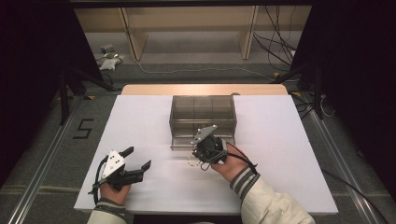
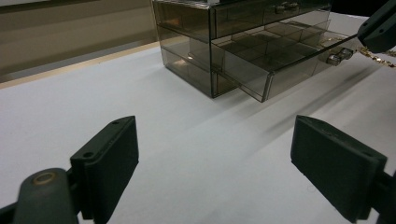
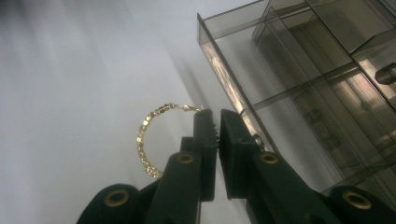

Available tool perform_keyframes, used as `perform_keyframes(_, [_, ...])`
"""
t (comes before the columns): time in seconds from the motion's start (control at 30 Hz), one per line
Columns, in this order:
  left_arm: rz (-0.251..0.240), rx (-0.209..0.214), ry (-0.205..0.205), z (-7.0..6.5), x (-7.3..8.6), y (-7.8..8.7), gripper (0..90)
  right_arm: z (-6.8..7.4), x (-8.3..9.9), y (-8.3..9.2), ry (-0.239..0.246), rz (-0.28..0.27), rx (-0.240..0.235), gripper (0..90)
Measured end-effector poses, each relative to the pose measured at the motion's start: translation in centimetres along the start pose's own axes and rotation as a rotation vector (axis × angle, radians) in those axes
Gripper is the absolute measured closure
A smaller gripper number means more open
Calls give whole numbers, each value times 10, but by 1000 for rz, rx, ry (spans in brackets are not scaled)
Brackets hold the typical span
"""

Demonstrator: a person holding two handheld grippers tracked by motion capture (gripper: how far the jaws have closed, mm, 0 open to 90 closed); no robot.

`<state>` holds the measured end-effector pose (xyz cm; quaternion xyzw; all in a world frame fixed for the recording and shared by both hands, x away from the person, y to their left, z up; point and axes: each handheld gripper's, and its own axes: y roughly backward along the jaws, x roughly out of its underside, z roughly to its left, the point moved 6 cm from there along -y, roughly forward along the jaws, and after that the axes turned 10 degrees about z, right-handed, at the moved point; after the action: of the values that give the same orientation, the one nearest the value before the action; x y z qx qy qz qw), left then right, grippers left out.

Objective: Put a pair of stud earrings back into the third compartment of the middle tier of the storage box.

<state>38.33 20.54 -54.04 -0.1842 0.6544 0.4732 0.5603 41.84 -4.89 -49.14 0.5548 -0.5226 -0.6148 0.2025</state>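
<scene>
A smoky see-through drawer box (image 1: 203, 108) stands at the middle of the white table (image 1: 140, 121). Its lower drawer (image 1: 187, 141) is pulled out toward me, showing divided compartments (image 3: 317, 70). My right gripper (image 1: 196, 157) hovers just in front of that drawer and is shut on a gold chain bracelet (image 3: 142, 135), which hangs as a loop to the left of the jaws (image 1: 191, 162). My right gripper (image 3: 217, 116) points down beside the drawer's corner. My left gripper (image 1: 136, 157) rests at the front left, open and holding nothing (image 2: 215, 140). It faces the box (image 2: 210, 28).
A wooden strip (image 1: 205, 89) edges the table's far side. Beyond it stand wooden shelf legs (image 1: 133, 39) with cables (image 1: 275, 44) on the floor. A "5" marking (image 1: 83, 129) and a rail lie on the floor at the left.
</scene>
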Motion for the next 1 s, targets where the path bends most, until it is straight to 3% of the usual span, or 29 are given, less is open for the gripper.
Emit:
perform_keyframes(0.3, [1,1,1,0,0,-1,154,-6,0,7,5,6,35,855])
perform_keyframes(0.67, [2,1,0,-1,0,-1,154,-22,2,23,-30,-15,67,855])
perform_keyframes(1.0, [3,-1,0,0,0,-1,154,-38,9,31,-66,-9,132,855])
